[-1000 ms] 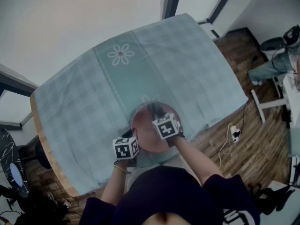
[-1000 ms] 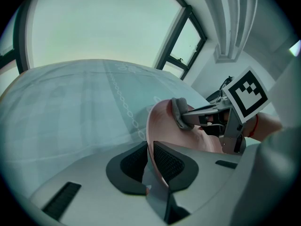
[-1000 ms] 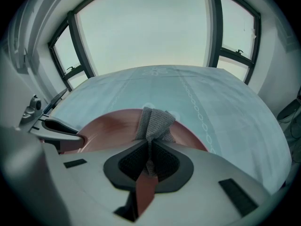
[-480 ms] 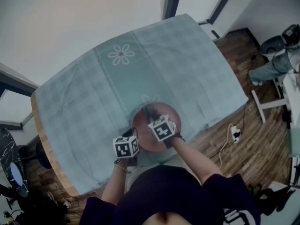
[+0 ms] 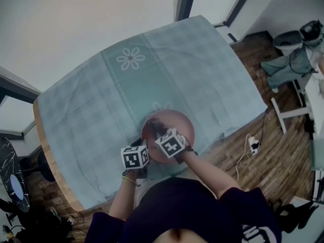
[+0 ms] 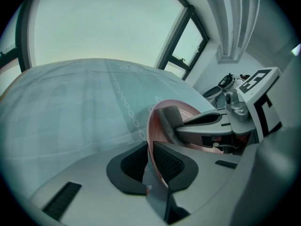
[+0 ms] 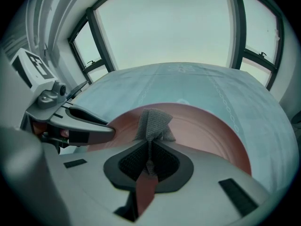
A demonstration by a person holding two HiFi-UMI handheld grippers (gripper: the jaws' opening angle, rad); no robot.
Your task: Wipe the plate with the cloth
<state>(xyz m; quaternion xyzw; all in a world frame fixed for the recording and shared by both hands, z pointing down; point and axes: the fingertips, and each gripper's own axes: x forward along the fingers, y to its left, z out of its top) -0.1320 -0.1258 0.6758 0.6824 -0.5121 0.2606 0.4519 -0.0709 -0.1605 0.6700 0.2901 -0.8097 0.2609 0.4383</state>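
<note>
Mid-wipe: left gripper (image 6: 148,161) is clamping the pink plate (image 7: 207,128) by its near rim, over the checked tablecloth (image 5: 202,65). Right gripper (image 7: 149,160) is pinching the grey cloth (image 7: 153,121) against the plate's inner face. Next, likely: sweeping outward across the unwiped area with steady pressure.

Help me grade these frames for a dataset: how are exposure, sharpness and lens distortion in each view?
Head view: soft, hazy, low contrast; the tablecloth edges bow. Left gripper view: strong fisheye, black corners, windows blown out; the plate rim looks sharp in the left gripper. Right gripper view: same fisheye and blown-out windows; the cloth weave reads crisp in the right gripper.
</note>
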